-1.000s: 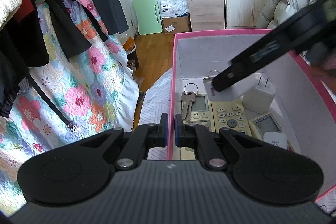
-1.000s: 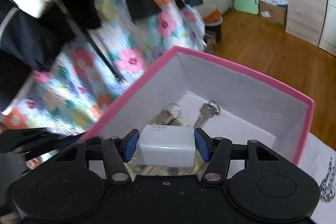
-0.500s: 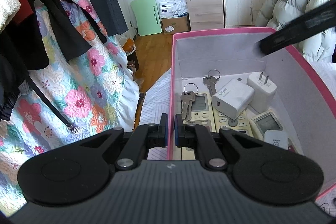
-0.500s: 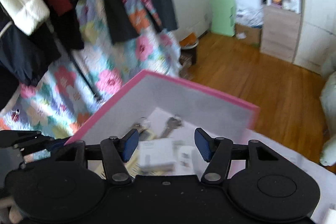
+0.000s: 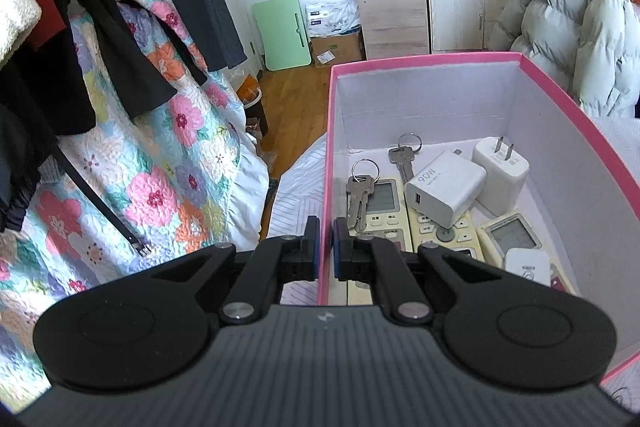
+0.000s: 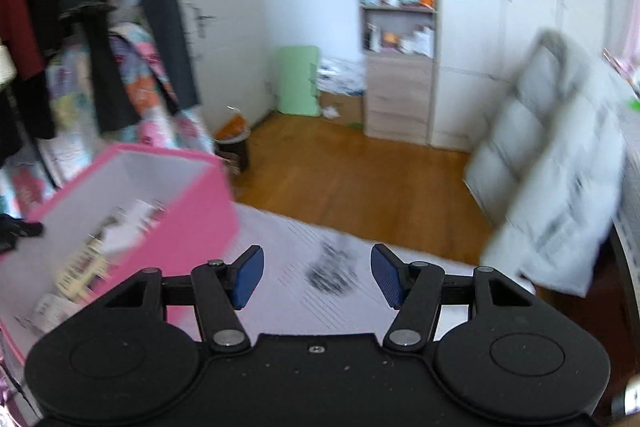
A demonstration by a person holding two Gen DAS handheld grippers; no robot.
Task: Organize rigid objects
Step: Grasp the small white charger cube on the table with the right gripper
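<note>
Pink box (image 5: 326, 163) wall pinched by left gripper (image 5: 326, 247); inside, near to far: remotes (image 5: 382, 205), 90W charger (image 5: 446, 187) resting on them, second plug charger (image 5: 500, 167), keys (image 5: 404, 155). Right gripper (image 6: 317, 275) spread, holding nothing, over striped bedding (image 6: 288, 291).

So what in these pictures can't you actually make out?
- Left wrist view: the near ends of the remotes in the pink box are hidden behind the left claw, which clamps the box's wall.
- Same view: the small white device carries print too small to read.
- Right wrist view: motion blur smears the box's contents; the right claw is open and empty.
</note>
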